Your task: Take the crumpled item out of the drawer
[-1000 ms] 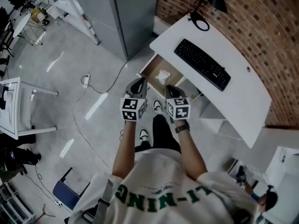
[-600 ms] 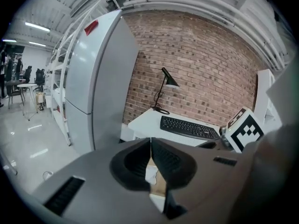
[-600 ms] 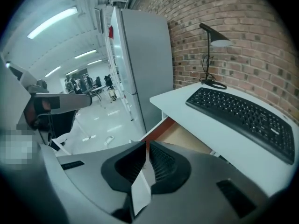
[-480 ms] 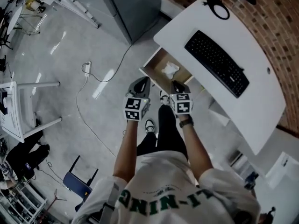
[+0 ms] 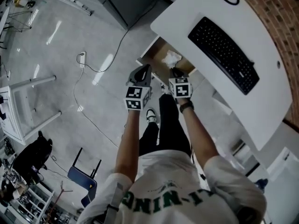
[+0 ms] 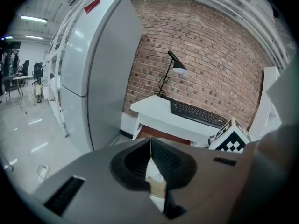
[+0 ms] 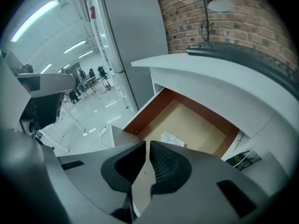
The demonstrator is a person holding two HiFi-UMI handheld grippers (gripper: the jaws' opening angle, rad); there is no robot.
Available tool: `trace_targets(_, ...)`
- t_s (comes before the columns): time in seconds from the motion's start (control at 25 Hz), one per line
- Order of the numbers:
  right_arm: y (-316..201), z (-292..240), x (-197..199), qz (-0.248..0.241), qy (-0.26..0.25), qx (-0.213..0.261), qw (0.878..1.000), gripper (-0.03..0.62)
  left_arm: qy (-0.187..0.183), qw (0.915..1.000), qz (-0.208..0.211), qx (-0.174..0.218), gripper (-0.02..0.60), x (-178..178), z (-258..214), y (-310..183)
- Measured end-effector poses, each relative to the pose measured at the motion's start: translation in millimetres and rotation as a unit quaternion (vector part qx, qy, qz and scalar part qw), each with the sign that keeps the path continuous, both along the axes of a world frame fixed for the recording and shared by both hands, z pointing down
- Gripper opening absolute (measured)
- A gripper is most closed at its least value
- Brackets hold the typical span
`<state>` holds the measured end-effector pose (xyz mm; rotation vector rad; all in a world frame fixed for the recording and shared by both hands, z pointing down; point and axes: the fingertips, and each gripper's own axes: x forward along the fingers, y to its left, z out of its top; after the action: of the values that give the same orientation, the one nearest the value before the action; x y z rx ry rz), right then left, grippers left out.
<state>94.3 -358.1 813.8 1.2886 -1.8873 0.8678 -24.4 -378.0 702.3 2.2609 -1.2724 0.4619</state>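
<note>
While the crumpled item lay in the open drawer beneath the overhanging desk and keyboard, the left gripper and right gripper hung near its front, both with jaws closed and empty.

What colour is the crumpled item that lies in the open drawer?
White; the crumpled item shows best in the head view.

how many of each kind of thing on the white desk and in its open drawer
black computer keyboard on the white desk: 1
black desk lamp on the desk: 1
crumpled white paper item in the open wooden drawer: 1
total: 3
</note>
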Motion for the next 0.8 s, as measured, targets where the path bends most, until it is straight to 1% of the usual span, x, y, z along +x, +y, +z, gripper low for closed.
trace_targets(0.2, -5, 33, -4, -0.017, 0.019, -0.004, 1.000, 0.008, 0.001, 1.0000, 0.005, -0.004, 0.002, 4, 22, -4)
trace_targets(0.24, -6, 39, -7, -0.024, 0.021, -0.005, 0.999, 0.020, -0.001, 0.9999, 0.009, -0.007, 0.002, 4, 26, -3)
trace_targets(0.28, -9, 46, -9, -0.032, 0.024, -0.007, 0.999, 0.053, -0.004, 0.9998, 0.014, -0.009, 0.002, 3, 30, -3)
trace_targets(0.32, -12, 54, -12, -0.039, 0.028, -0.008, 0.999, 0.100, -0.004, 0.9998, 0.017, -0.010, 0.002, 2, 34, -3)
trace_targets(0.4, -17, 71, -11, -0.050, 0.041, -0.007, 0.998, 0.110, 0.006, 1.0000, 0.007, -0.003, 0.002, 1, 45, -4)
trace_targets(0.52, -19, 101, 2, -0.050, 0.062, -0.012, 0.997, 0.117, 0.018, 0.9998, -0.007, -0.001, 0.002, 5, 67, 1)
trace_targets(0.6, -23, 119, 6, -0.057, 0.075, -0.018, 0.995, 0.143, 0.011, 0.9999, -0.003, 0.000, 0.002, 4, 75, 4)
trace_targets(0.68, -29, 132, 6, -0.071, 0.092, -0.017, 0.993, 0.177, 0.000, 0.9999, 0.009, 0.011, 0.002, 3, 79, 4)
trace_targets(0.8, -36, 148, 10, -0.089, 0.124, -0.008, 0.988, 0.200, -0.007, 0.9994, 0.024, 0.024, 0.002, 2, 85, 4)
